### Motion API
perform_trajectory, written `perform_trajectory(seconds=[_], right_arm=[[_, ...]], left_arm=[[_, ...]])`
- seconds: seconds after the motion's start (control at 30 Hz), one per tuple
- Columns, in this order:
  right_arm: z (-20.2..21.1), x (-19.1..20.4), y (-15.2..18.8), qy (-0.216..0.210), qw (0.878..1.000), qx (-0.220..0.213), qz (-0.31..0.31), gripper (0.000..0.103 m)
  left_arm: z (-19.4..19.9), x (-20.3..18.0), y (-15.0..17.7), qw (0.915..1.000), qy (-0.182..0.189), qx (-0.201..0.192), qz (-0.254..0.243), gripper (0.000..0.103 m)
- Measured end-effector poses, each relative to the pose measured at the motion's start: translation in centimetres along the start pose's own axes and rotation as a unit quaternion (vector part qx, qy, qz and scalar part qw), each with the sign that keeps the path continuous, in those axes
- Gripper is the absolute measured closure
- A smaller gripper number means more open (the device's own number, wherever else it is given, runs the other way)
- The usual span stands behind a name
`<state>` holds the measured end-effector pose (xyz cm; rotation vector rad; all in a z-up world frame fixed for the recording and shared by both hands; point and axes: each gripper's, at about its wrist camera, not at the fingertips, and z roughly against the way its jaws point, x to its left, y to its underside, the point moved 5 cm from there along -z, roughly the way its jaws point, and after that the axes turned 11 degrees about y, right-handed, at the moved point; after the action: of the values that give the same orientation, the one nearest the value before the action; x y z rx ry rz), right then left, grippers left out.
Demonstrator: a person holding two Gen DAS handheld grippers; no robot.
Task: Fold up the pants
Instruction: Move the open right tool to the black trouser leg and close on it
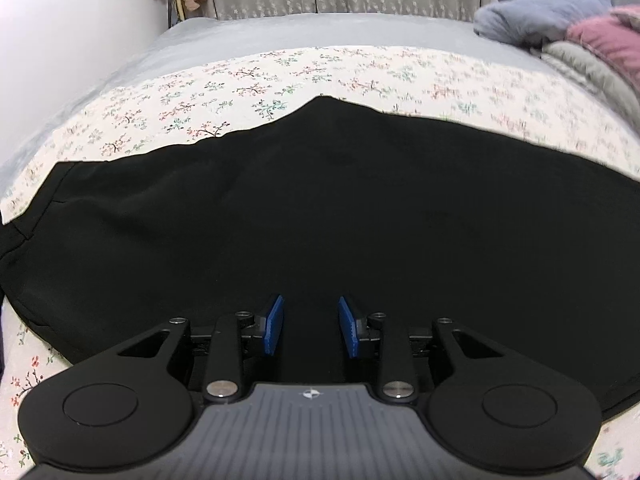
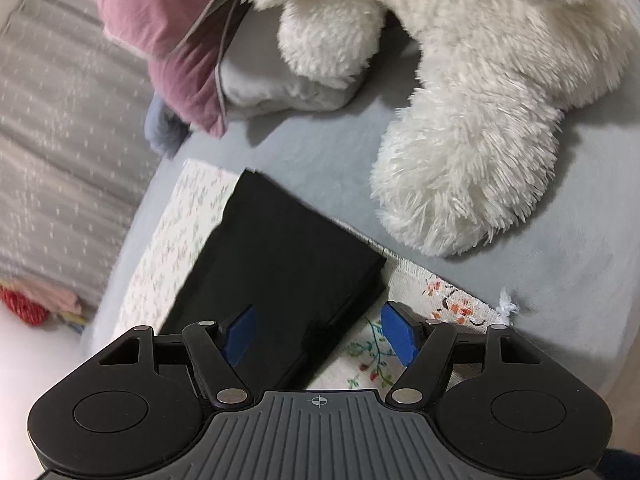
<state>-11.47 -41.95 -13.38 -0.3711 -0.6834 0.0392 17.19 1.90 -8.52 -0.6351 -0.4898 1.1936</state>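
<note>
**Black pants spread flat on a floral cloth, both grippers parted above them**

The pants (image 1: 320, 216) lie across a floral cloth (image 1: 280, 76) that covers part of a grey bed sheet (image 1: 248, 36). In the left wrist view they are a broad, matte black sheet filling the middle of the frame, mostly smooth with a few shallow creases toward the left, where a seam and hem edge show. Their far edge rises to a soft peak against the floral print.

The left gripper (image 1: 311, 326) hangs over the near part of the fabric, its blue pads (image 1: 274, 326) set apart with only black cloth visible between them; nothing is pinched.

In the right wrist view, one end of the pants (image 2: 280, 264) appears as a squared, straight-edged panel, seemingly doubled in layers, though the dark cloth makes that hard to confirm. The right gripper (image 2: 318, 338) has its fingers spread wide, straddling the panel's near edge: one pad over the black fabric, the other over the floral cloth (image 2: 372, 356).

A white plush toy (image 2: 480, 120) and a pink pillow (image 2: 172, 40) rest on the sheet beyond.
</note>
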Motion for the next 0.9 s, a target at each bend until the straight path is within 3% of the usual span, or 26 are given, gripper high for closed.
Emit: perform_trajectory(seconds=[0.23, 0.6, 0.67, 0.73, 0.87, 0.9], right_arm=[[-0.6, 0.4, 0.3, 0.015, 0.999, -0.031, -0.019, 0.034], [-1.3, 2.0, 1.3, 0.058, 0.995, -0.084, 0.008, 0.035], [-1.4, 2.2, 1.6, 0.072, 0.993, -0.096, 0.005, 0.046], [-1.7, 2.4, 1.8, 0.078, 0.992, -0.102, -0.003, 0.068], [-2.0, 2.2, 2.1, 0.067, 0.992, -0.103, -0.038, 0.081], [-2.1, 2.2, 2.1, 0.056, 0.992, -0.100, -0.050, 0.092]], left_arm=[[-0.1, 2.2, 0.5, 0.9986, -0.052, 0.009, 0.004, 0.043], [0.0, 2.9, 0.9, 0.9980, -0.056, 0.004, 0.029, 0.044], [0.3, 2.8, 0.9, 0.9973, -0.048, 0.006, 0.055, 0.044], [0.2, 3.1, 0.7, 0.9969, -0.045, 0.007, 0.065, 0.044], [0.4, 3.2, 0.6, 0.9965, -0.039, 0.004, 0.073, 0.044], [0.5, 3.3, 0.6, 0.9964, -0.037, 0.004, 0.075, 0.044]])
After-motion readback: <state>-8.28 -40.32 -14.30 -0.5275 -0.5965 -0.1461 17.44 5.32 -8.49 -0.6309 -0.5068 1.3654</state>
